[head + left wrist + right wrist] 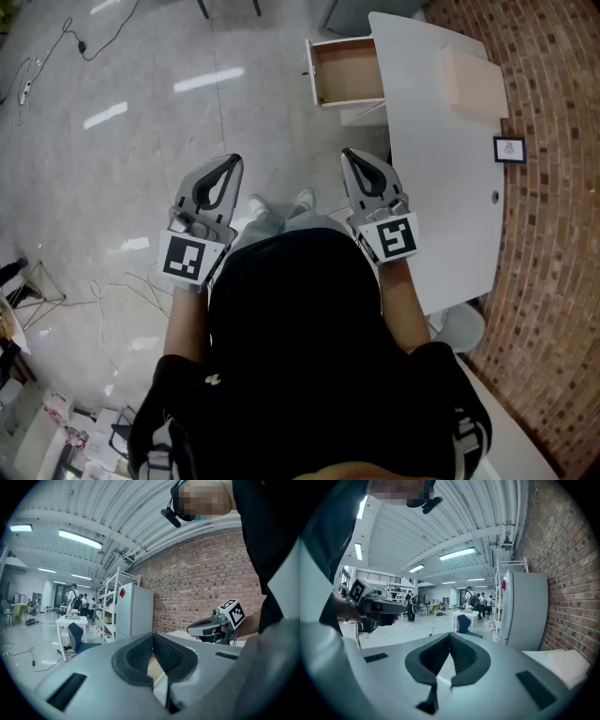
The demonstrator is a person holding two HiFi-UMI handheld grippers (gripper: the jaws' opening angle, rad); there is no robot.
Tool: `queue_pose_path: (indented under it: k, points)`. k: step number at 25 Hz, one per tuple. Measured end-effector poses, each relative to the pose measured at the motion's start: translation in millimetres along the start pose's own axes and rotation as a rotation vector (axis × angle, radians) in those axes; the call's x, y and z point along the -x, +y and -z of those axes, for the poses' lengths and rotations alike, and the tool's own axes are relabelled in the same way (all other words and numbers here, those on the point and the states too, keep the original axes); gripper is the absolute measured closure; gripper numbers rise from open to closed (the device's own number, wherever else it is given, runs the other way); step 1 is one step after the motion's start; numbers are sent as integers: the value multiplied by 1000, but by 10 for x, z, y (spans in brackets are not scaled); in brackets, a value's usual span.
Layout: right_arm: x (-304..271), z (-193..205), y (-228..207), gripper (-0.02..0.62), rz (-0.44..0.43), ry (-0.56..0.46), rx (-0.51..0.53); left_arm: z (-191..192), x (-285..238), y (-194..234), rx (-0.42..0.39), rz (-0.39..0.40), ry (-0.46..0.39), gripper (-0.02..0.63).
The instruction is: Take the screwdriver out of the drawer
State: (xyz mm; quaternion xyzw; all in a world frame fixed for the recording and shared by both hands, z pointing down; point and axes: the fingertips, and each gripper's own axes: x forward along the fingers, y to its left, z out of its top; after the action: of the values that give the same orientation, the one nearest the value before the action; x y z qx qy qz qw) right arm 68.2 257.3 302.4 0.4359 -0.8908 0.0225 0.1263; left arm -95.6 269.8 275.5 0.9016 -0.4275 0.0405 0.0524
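Observation:
An open wooden-lined drawer [345, 73] sticks out from the white desk [441, 178] ahead of me, at the top middle of the head view. Its brown bottom shows and I see no screwdriver in any view. Both grippers hover level in front of the person's chest, well short of the drawer. My left gripper [233, 160] [152, 635] has its jaws together with nothing between them. My right gripper [346, 153] [450, 635] is likewise shut and empty, near the desk's edge. Each gripper view catches the other gripper beside it: the right gripper [206, 627] and the left gripper [382, 606].
A cardboard box [473, 82] and a small framed card [509, 148] lie on the desk. A brick wall [553, 244] runs along the right. A white fridge [134, 610] and shelving stand by the wall. Cables [82, 42] trail over the grey floor, and people stand far off.

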Motion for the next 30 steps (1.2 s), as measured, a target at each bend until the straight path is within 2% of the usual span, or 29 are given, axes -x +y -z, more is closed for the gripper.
queue_pose_path:
  k: [13,17,23,30]
  points:
    - [-208,-68,254,586,39,-1,-24,104,268,368,24,23,-2,603]
    - [-248,24,108,585,70,20,-45,159,229,420,24,30,11,603]
    - [-443,159,-201,586,72,38,-53,249,-12,535,27,12,45,603]
    - [-846,300,-743,586,10,79,-41,252,-640,689,28,-21,86,603]
